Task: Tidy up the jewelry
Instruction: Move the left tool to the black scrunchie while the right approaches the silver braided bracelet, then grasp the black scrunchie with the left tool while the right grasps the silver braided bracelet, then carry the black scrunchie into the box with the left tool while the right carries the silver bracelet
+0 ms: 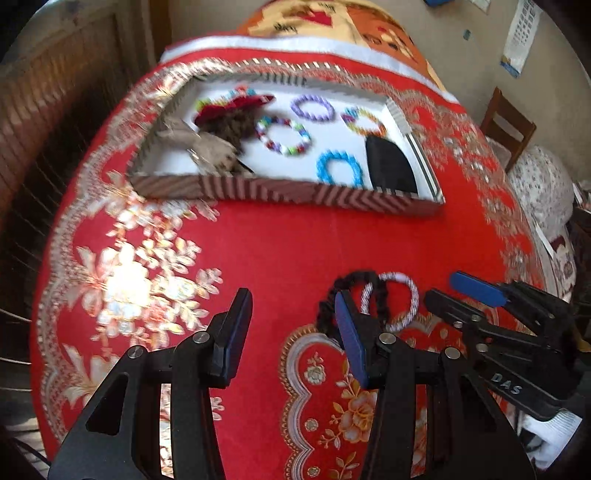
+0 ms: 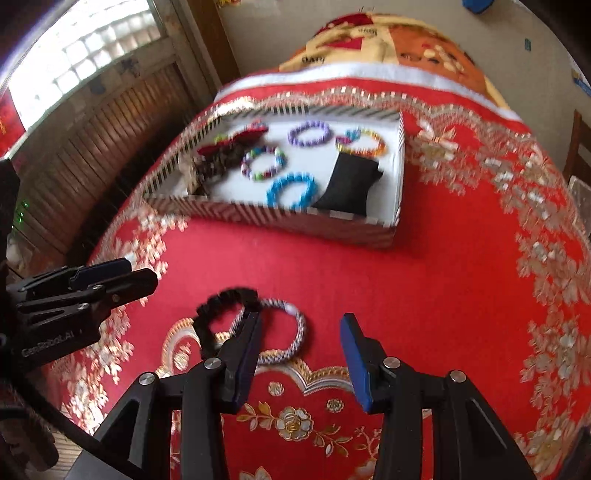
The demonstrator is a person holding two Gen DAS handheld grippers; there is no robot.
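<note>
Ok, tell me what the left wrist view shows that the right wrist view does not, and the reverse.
Only the left wrist view: a wall calendar and a wooden chair.
Only the right wrist view: a bright window.
Both: the striped tray of beaded bracelets, plus the black scrunchie and white-purple bracelet overlapping on the red cloth, with left gripper and right gripper open.

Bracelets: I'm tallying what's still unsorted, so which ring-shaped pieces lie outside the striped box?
Two: the black scrunchie and the white-and-purple braided bracelet, overlapping on the red cloth. All the others lie inside the box.
</note>
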